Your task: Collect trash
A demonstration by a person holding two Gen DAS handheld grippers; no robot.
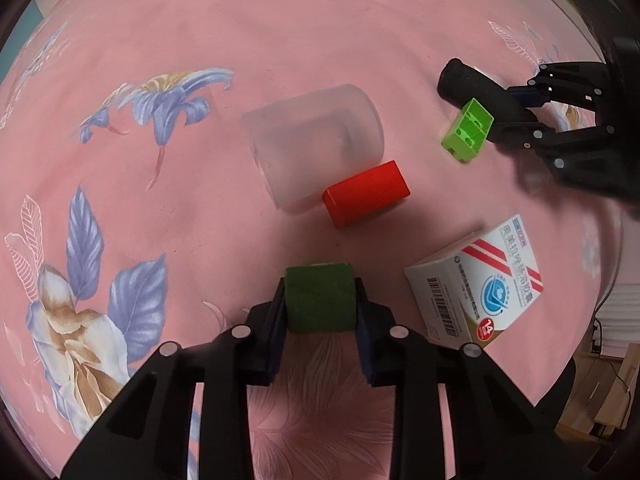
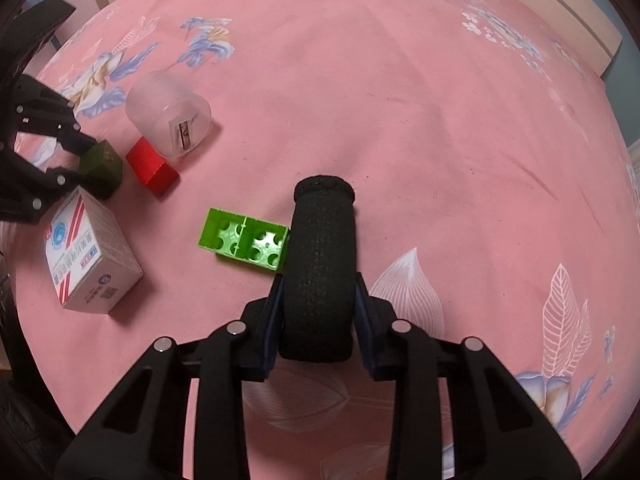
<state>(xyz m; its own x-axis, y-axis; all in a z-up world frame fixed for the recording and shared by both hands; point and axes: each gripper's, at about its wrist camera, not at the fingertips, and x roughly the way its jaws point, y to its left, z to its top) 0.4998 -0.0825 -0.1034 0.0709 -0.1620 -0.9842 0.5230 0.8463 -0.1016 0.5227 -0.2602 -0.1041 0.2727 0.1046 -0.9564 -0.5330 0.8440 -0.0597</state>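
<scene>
My left gripper [image 1: 321, 300] is shut on a dark green block [image 1: 320, 298], which also shows in the right wrist view [image 2: 102, 162]. My right gripper [image 2: 319, 296] is shut on a black foam cylinder [image 2: 322, 264], which also shows in the left wrist view [image 1: 476, 90]. A bright green plastic brick [image 2: 243, 238] lies against the cylinder's left side, hollow side up. A red block [image 1: 366, 194] lies next to a frosted plastic cup [image 1: 316, 146] tipped on its side. A white medicine box [image 1: 476, 284] lies to the right of the left gripper.
Everything rests on a pink floral cloth [image 2: 440, 100]. The cloth's far edge and a pale wall show at the top right of the right wrist view. A wooden piece of furniture [image 1: 616, 400] stands beyond the cloth's right edge.
</scene>
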